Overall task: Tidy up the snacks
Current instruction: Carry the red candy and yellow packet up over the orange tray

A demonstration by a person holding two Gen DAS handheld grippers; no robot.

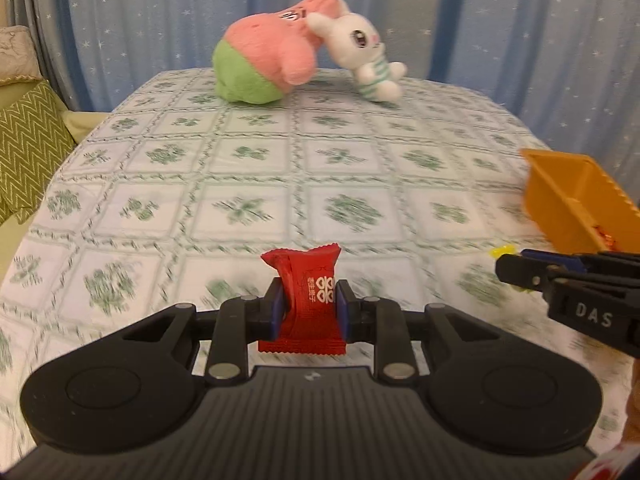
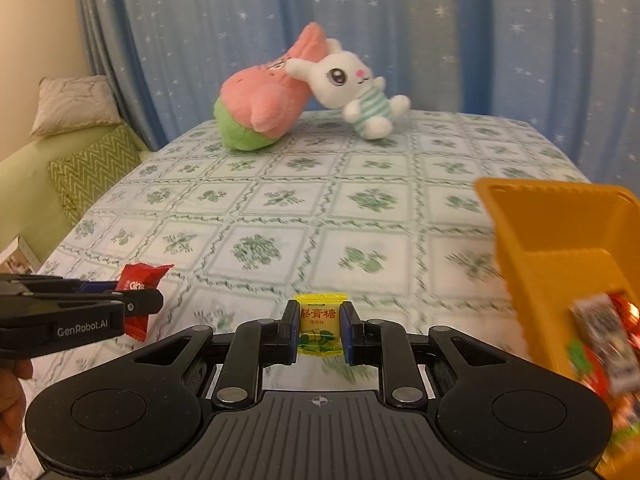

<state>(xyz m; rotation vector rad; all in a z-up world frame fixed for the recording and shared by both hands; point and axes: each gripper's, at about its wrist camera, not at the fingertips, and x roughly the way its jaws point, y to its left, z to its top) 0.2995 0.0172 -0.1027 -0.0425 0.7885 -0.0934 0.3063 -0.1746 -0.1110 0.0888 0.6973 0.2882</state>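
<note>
My left gripper (image 1: 306, 306) is shut on a red candy packet (image 1: 306, 300) and holds it above the tablecloth. It also shows in the right wrist view (image 2: 138, 304) at the left, with the red packet (image 2: 138, 280) in it. My right gripper (image 2: 319, 326) is shut on a yellow candy packet (image 2: 319, 328). The right gripper also shows in the left wrist view (image 1: 508, 266) at the right, with a bit of the yellow packet (image 1: 503, 251) behind it. An orange tray (image 2: 560, 236) at the right holds several snack packets (image 2: 600, 344). The tray also shows in the left wrist view (image 1: 568, 192).
A pink and green plush (image 2: 260, 104) and a white rabbit plush (image 2: 356, 88) lie at the table's far edge. The table has a green floral cloth (image 2: 320, 208). A green sofa with cushions (image 2: 92, 160) stands at the left. Blue star curtains hang behind.
</note>
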